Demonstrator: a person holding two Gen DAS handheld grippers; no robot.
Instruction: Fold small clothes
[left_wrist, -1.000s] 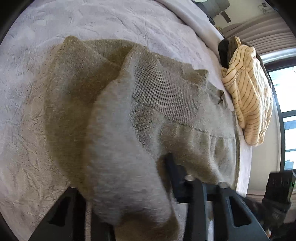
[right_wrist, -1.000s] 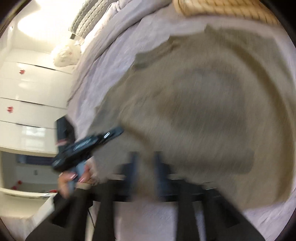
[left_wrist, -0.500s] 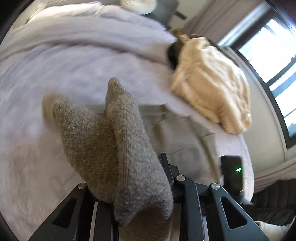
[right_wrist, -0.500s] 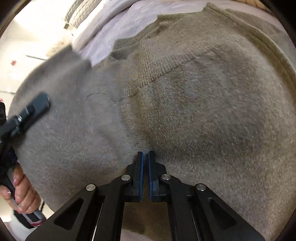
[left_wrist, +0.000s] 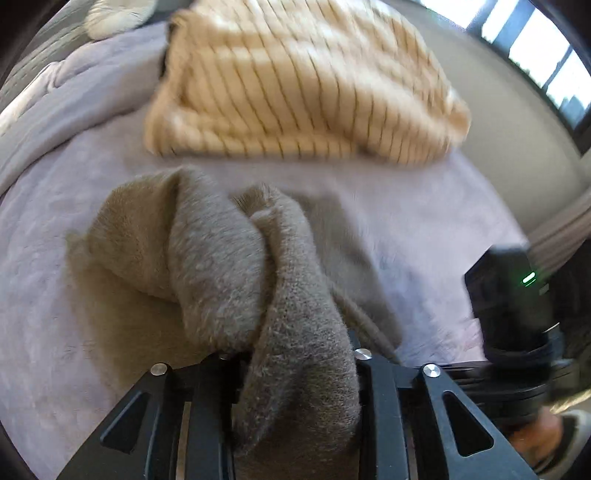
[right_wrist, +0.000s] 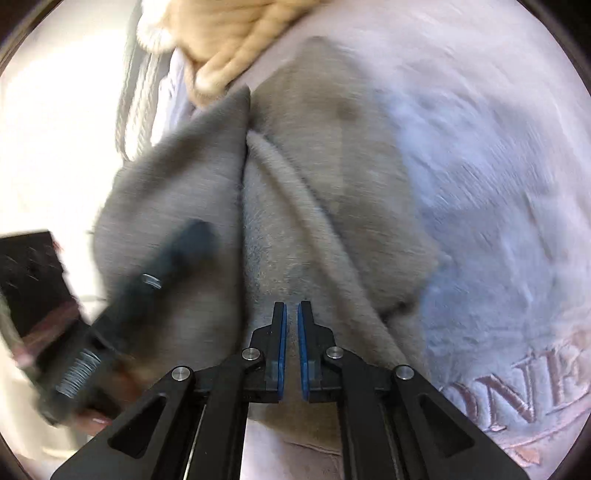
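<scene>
Bunching up right at the lens, a thick fold of the grey-brown knit sweater (left_wrist: 295, 354) fills the left hand-held gripper (left_wrist: 295, 369), whose fingers are clamped on it, wool spilling over and hiding the tips. From that grip the sweater runs away in two rounded ridges and drapes down onto the lilac bedspread (left_wrist: 55, 295). Off to the side of the left view, the right hand-held gripper's black body shows with a small green light (left_wrist: 529, 277) glowing.

Over in the right wrist view, the right hand-held gripper (right_wrist: 291, 317) has its blue pads (right_wrist: 282, 332) nearly together, a narrow slit between them, and whether any wool is caught there I can't tell. The sweater (right_wrist: 332, 206) lies just ahead of them, part flat on the bedspread (right_wrist: 498, 184), part lifted beside the blurred left hand-held gripper (right_wrist: 147, 291). Embroidered lettering (right_wrist: 524, 391) marks the bedspread nearby.

Farther back, a cream garment with thin dark stripes (left_wrist: 303, 85) sits heaped on the bed, just beyond the sweater's far edge. Bright window panes (left_wrist: 535, 48) close the scene behind.
</scene>
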